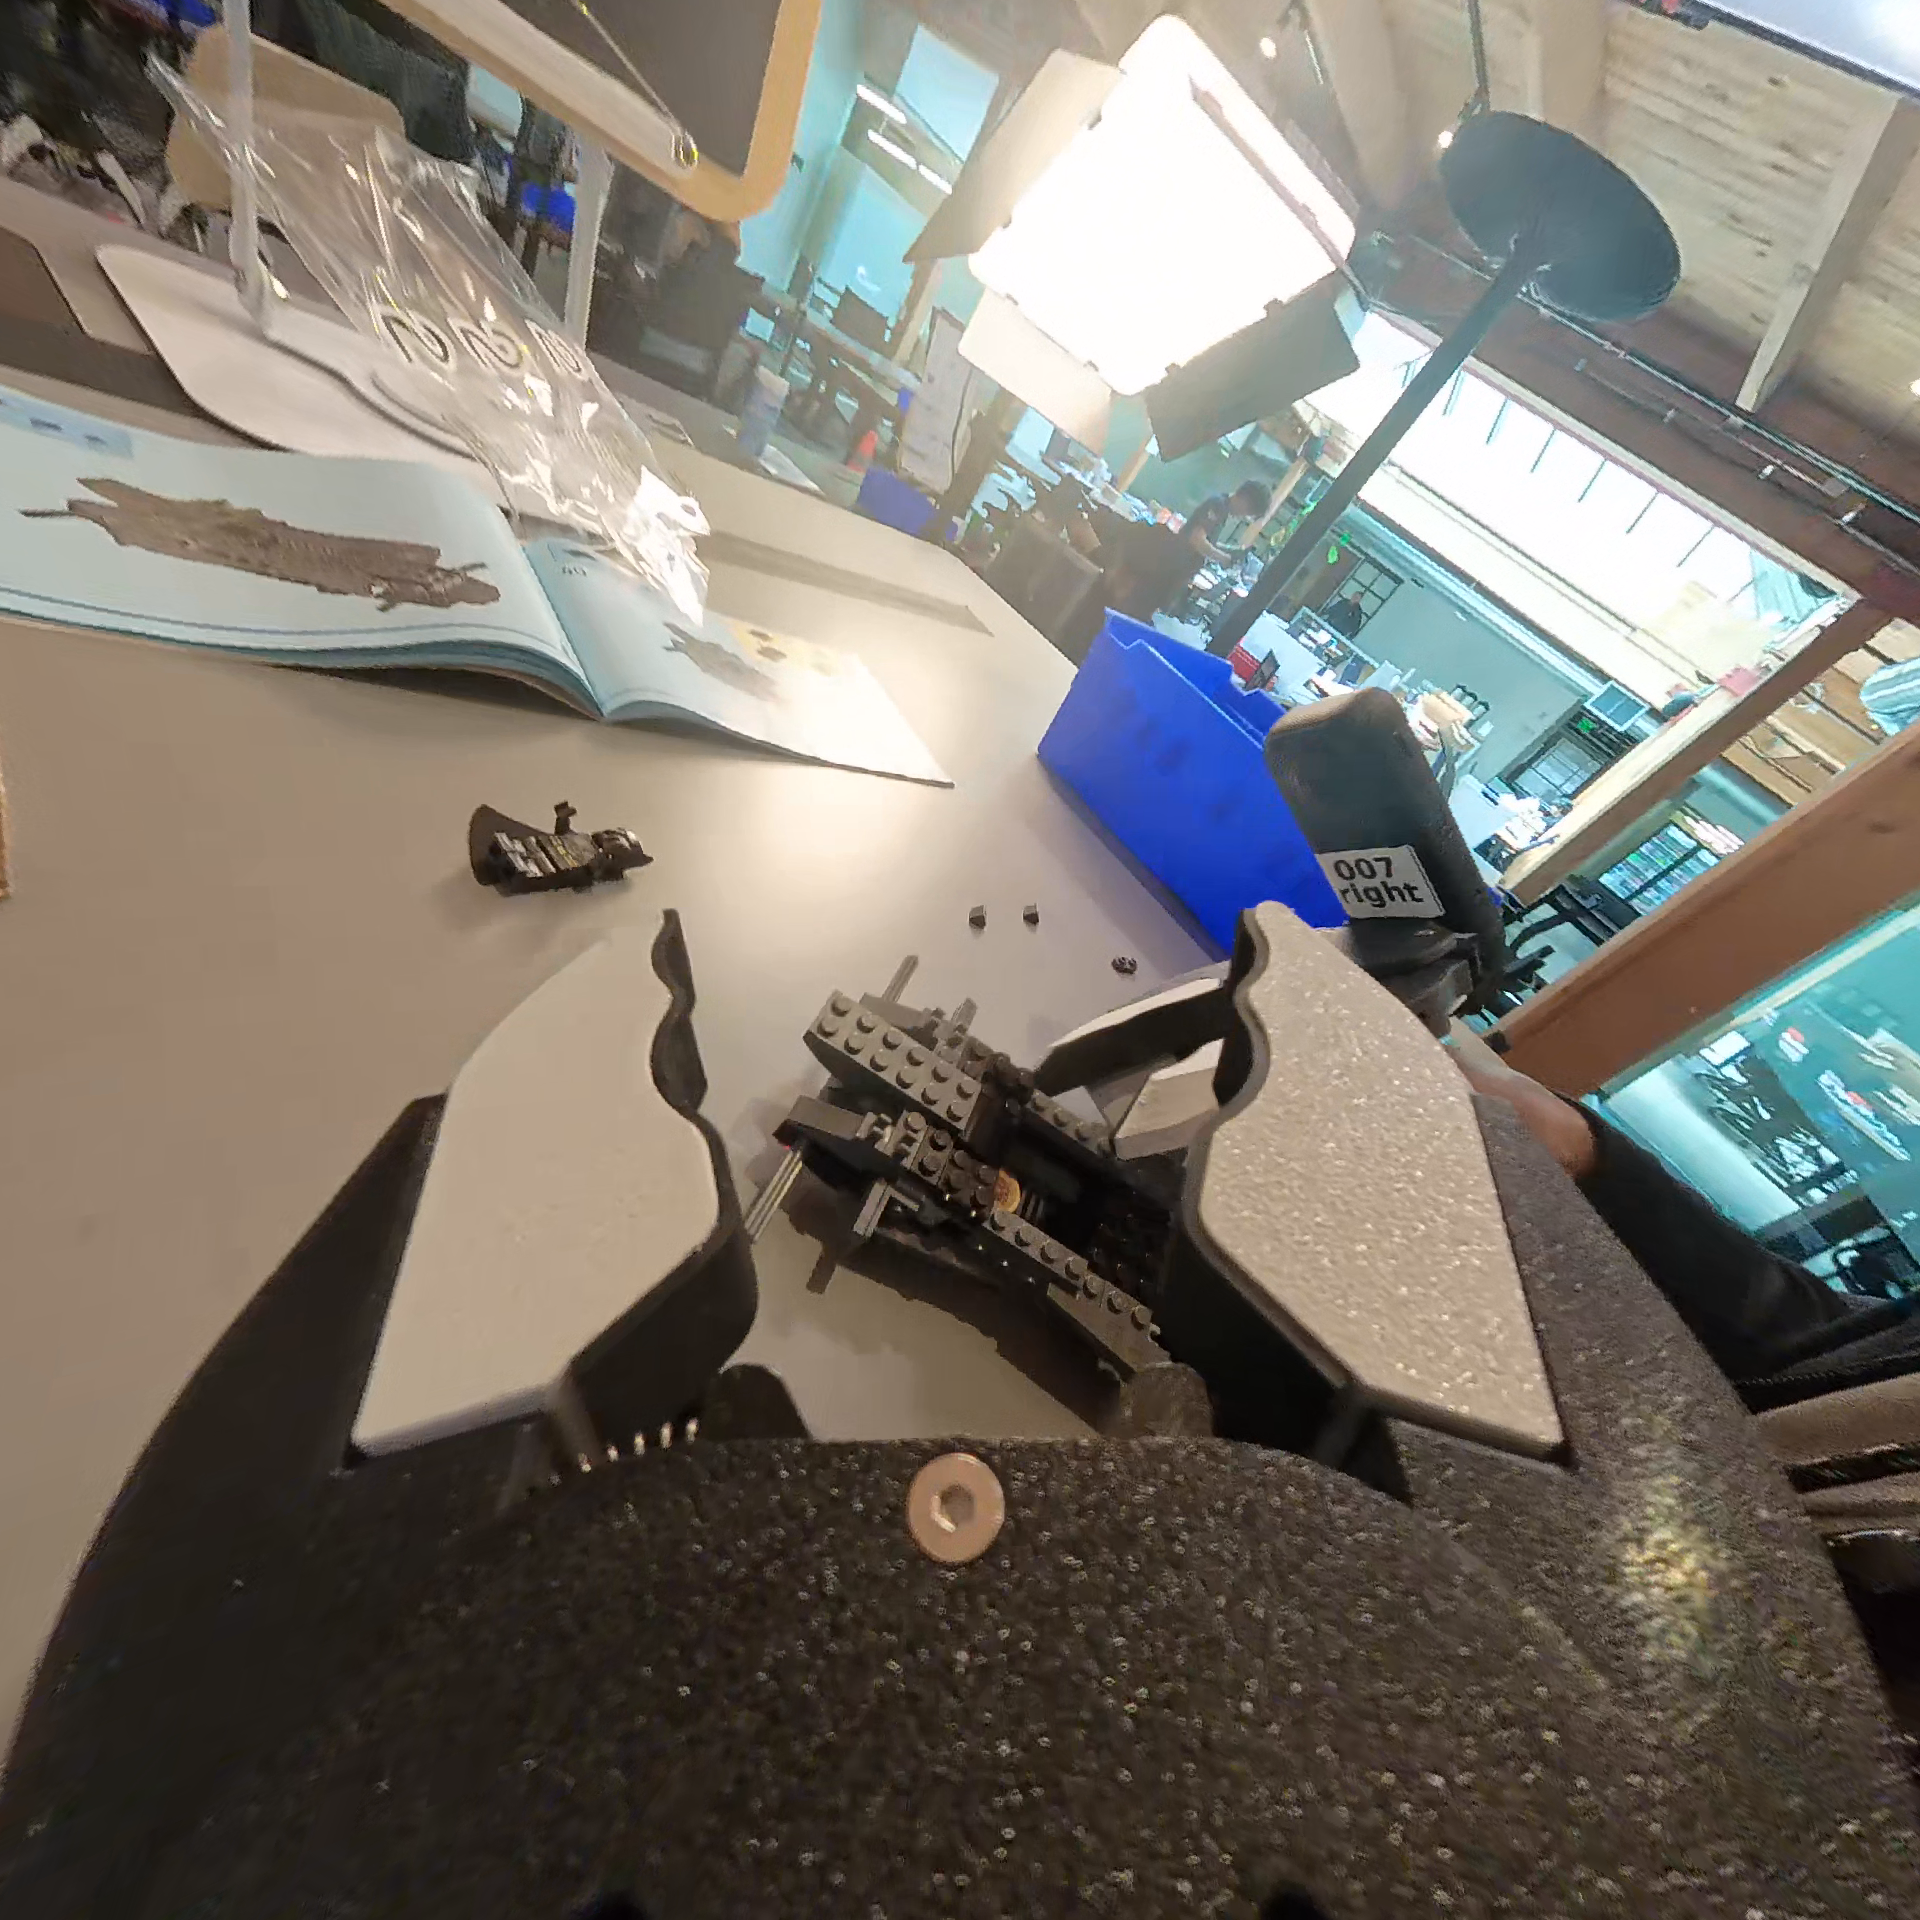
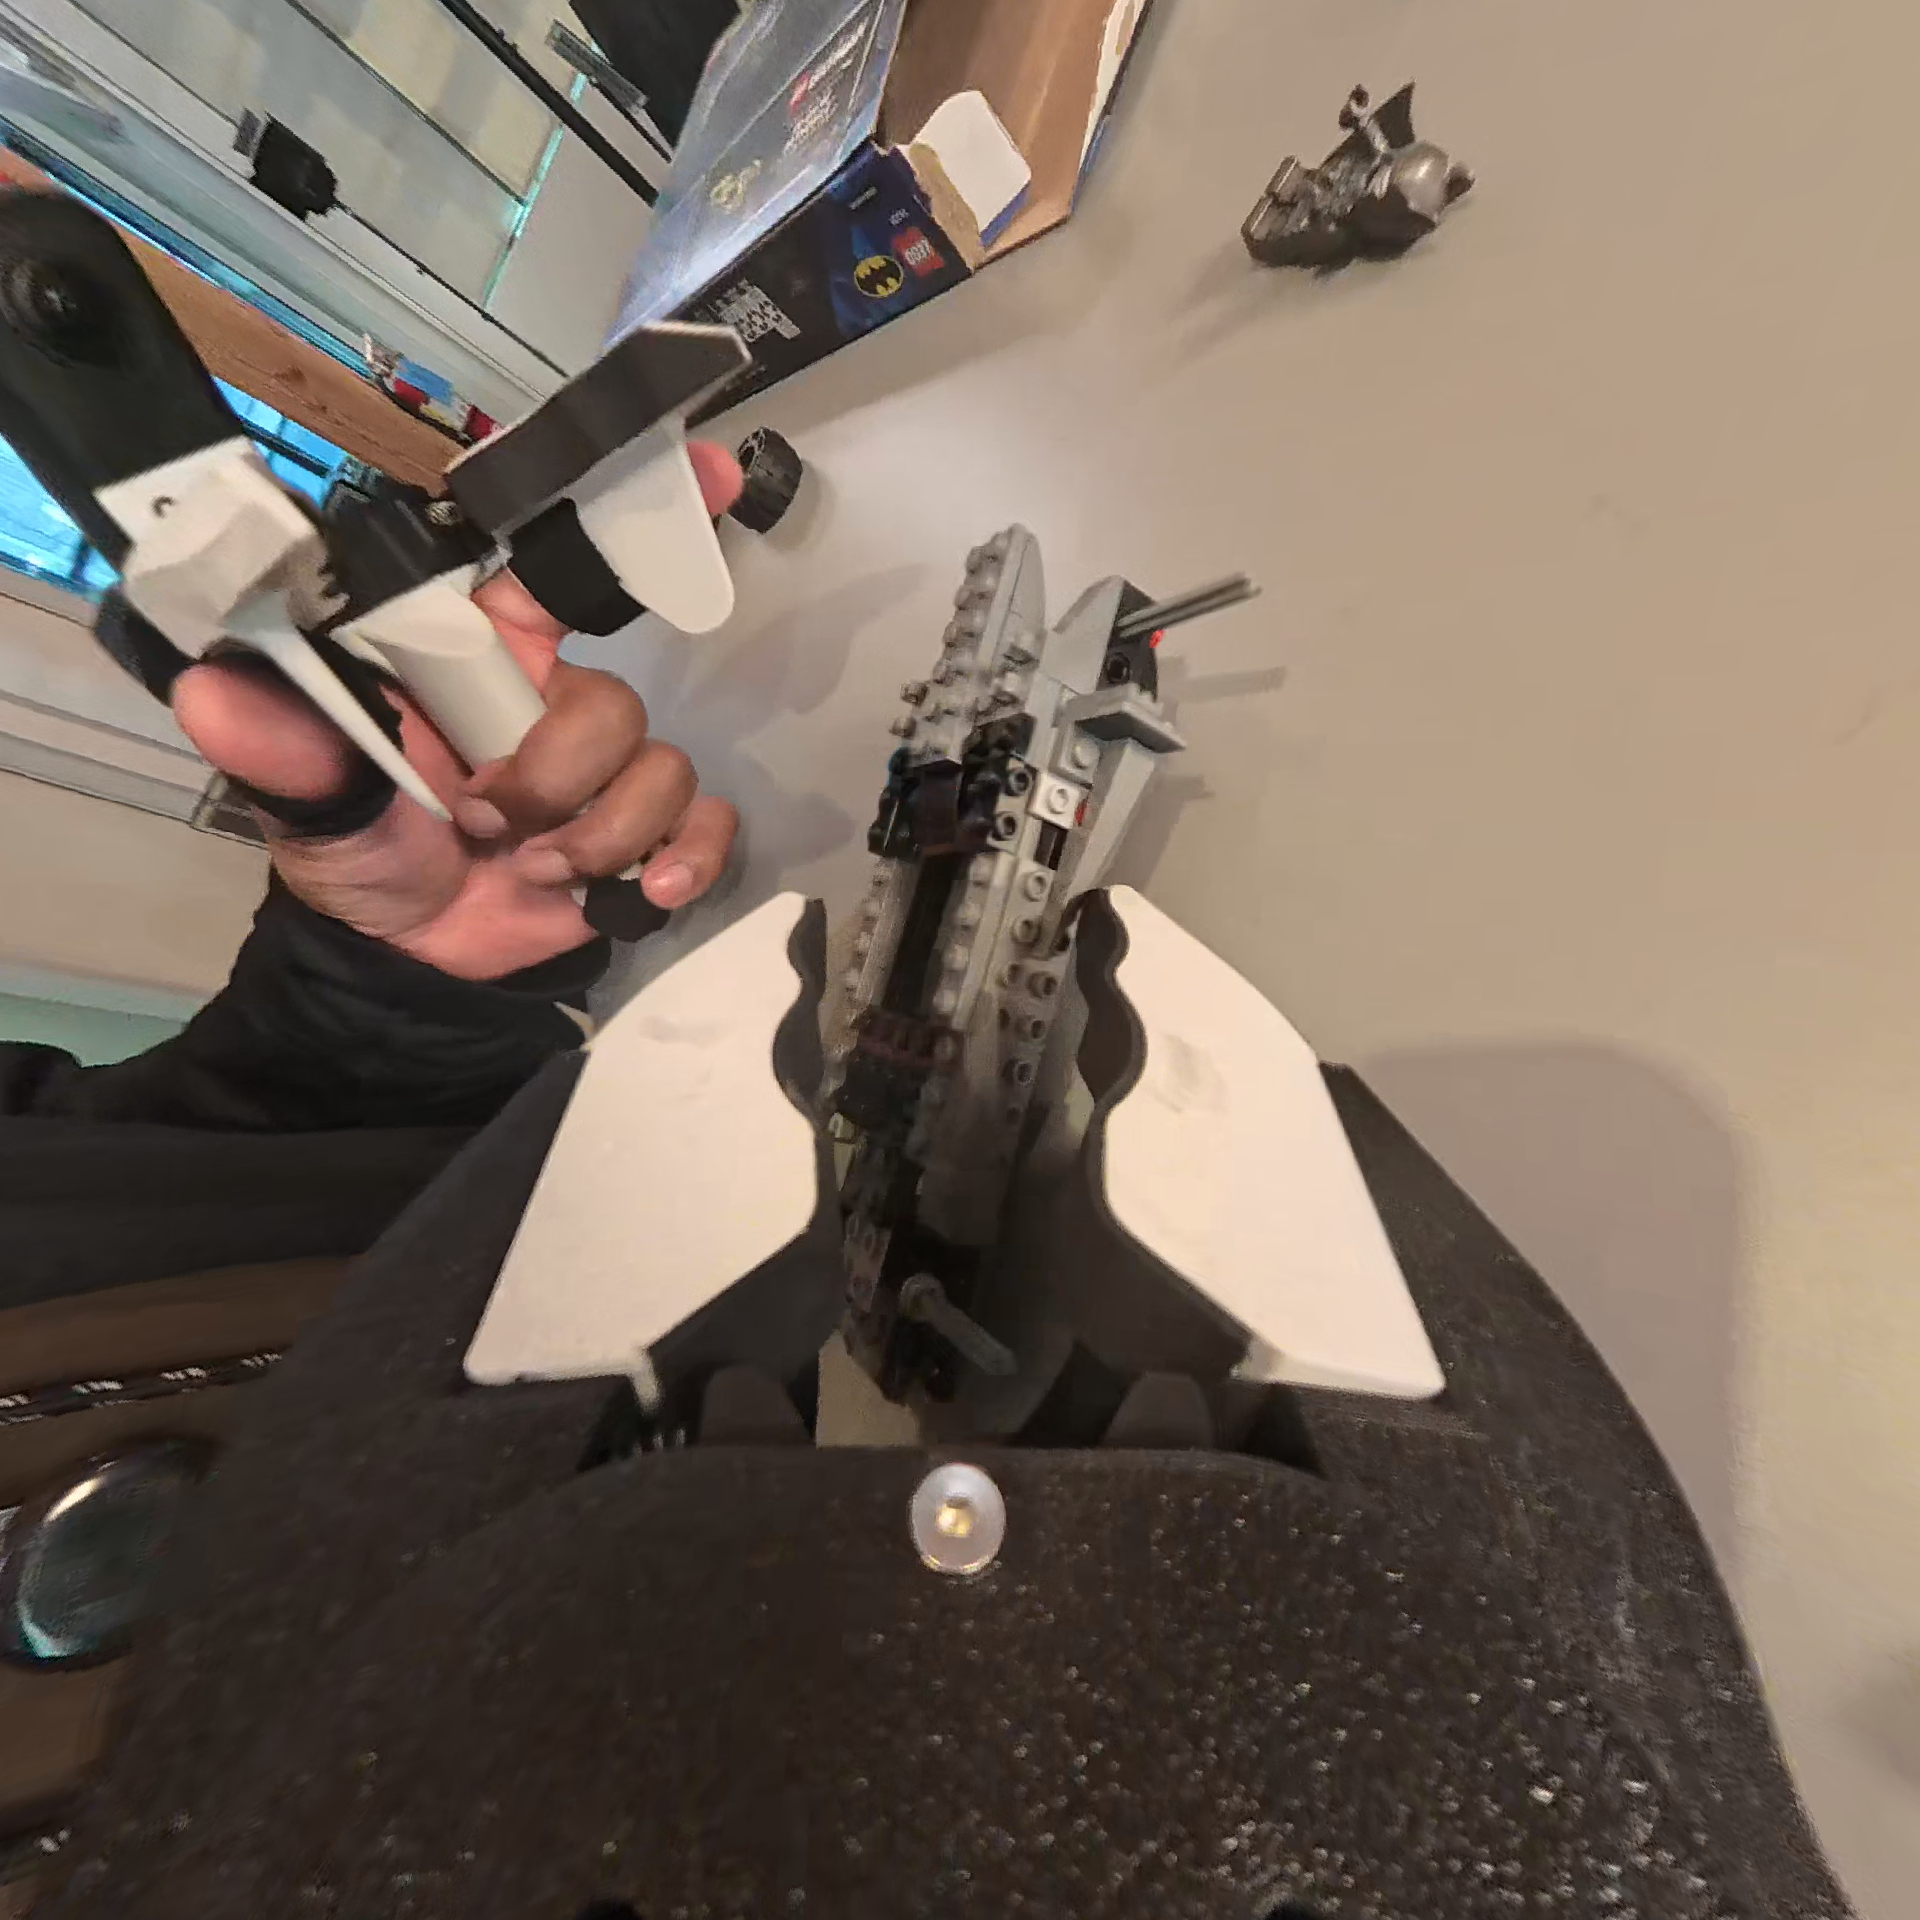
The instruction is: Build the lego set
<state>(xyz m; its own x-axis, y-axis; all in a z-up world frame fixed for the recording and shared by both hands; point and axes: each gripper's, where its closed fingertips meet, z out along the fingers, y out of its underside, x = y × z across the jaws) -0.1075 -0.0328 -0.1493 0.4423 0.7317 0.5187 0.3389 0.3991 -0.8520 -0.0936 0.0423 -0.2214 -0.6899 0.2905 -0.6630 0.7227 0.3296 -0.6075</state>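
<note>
A brick model [image 1: 966, 1132] fills the gap between the wide-spread fingers of the left gripper [image 1: 956, 987], with the right gripper [image 1: 1143, 1049] blocking the right side. Ahead, open table [image 1: 312, 987] lies between a small dark figure [image 1: 551, 847] and three loose bits [image 1: 1029, 914]. A blue bin [image 1: 1174, 769] and open booklet [image 1: 416, 582] bound that stretch.

Bright studio lamp [image 1: 1153, 208] glare, fisheye edges, blurred hand [image 2: 468, 810], soft shadows

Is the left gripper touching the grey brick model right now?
Apart. The left wrist view shows the left gripper spread wide, bare table between its left finger and the grey brick model.
</note>
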